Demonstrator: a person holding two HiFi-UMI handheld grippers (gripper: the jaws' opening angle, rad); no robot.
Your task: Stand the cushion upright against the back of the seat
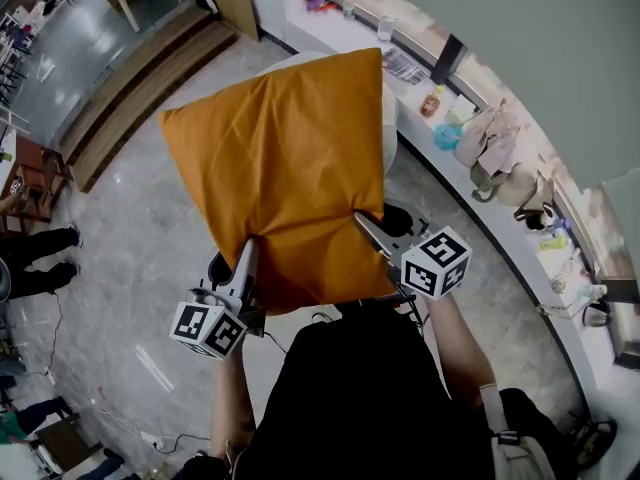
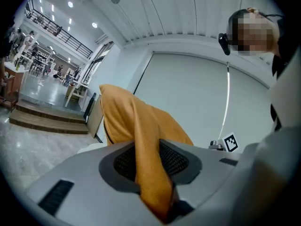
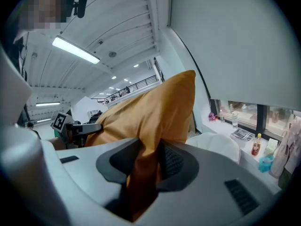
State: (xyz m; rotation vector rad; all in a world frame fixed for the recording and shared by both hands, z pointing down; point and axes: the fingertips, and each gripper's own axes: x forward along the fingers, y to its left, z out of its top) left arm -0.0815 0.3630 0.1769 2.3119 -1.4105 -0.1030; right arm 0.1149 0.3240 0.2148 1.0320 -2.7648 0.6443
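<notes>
Head view: L gripper [image 1: 248,253] + R gripper [image 1: 366,224] pinch cushion [image 1: 290,153] edge.

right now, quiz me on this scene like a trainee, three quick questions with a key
1. True or false: the left gripper and right gripper are both shut on the orange fabric cushion.
2. The cushion is: A lying flat on the white rounded seat; B held up off it; C propped against its back.
3. Which cushion edge do the jaws pinch?
Key: 1 true; 2 B; 3 the edge nearest the person.
</notes>
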